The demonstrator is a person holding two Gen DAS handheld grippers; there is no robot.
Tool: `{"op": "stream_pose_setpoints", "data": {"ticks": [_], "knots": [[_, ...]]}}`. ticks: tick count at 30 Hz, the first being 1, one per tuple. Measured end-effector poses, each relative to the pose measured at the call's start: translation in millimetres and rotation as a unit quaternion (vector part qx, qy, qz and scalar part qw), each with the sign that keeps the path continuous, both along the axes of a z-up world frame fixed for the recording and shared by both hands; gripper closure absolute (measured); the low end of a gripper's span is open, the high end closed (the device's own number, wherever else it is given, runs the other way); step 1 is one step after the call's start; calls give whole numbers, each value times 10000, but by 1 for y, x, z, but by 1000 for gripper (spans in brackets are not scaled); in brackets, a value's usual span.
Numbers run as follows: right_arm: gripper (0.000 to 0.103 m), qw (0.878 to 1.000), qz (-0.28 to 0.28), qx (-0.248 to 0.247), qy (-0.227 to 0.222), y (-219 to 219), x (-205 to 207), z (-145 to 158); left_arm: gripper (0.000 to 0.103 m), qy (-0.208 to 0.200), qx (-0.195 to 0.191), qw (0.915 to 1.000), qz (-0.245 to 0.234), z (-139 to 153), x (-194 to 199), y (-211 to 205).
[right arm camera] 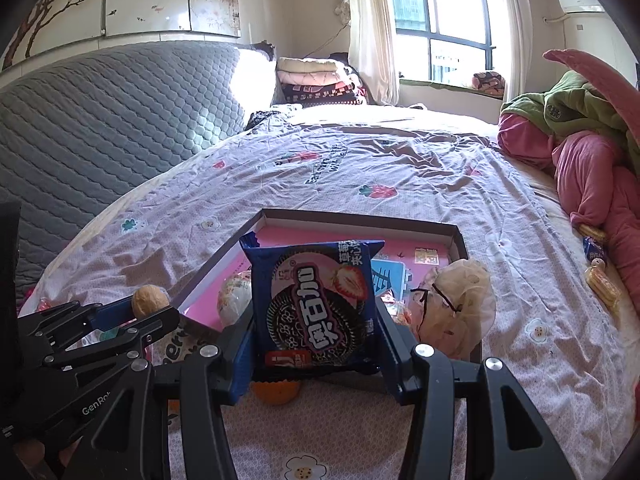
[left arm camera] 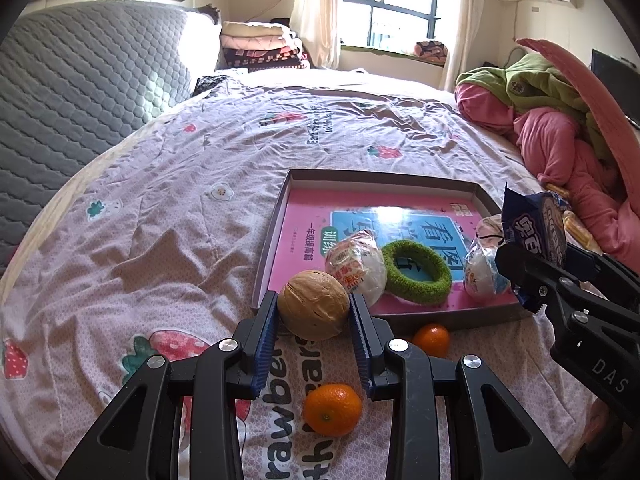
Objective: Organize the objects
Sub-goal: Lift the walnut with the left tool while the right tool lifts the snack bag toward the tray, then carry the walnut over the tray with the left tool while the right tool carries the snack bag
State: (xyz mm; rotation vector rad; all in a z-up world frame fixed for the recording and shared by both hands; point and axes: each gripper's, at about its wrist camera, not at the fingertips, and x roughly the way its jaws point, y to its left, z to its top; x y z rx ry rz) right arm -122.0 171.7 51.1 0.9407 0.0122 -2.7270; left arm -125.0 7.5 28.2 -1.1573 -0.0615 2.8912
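Walnut (left arm camera: pixel 313 305) pinched between the pads of the left gripper (left arm camera: pixel 313 312), held clear of the bedspread (left arm camera: pixel 168 216), just at the near-left corner of the shallow box (left arm camera: pixel 384 178). Box lies ahead and to the right. Right gripper (right arm camera: pixel 316 344) clamps a blue cookie packet (right arm camera: pixel 316 304) upright over the box's near edge; it looks nearer to a drop. Inside the box: wrapped bun (left arm camera: pixel 356 270), green ring (left arm camera: pixel 416 276), mesh bag (right arm camera: pixel 456 308). Two tangerines (left arm camera: pixel 332 408) lie loose on the near side. Likely obstruction: bun directly behind the walnut.
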Motion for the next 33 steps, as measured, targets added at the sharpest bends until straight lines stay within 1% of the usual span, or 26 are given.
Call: {"op": "stream_pose_setpoints", "data": {"ticks": [3,12,17,23,33], "knots": [[51,10000,-5,-2,24,0,-2,2,68,36,-39,10000,43,1,-3,-1],[51,10000,-44,-11,62,1,-10,7,68,33,16,9999,111,7,-19,-6],[51,9999,-77,-34,115,2,-20,14,68,59,-2,9999,121,14,-34,-7],[51,9998,-95,-106,171,4,-37,21,68,7,84,9998,196,15,-52,-15],[51,9996,-104,-234,109,2,-56,18,68,-19,37,9997,232,18,-78,-20]]}}
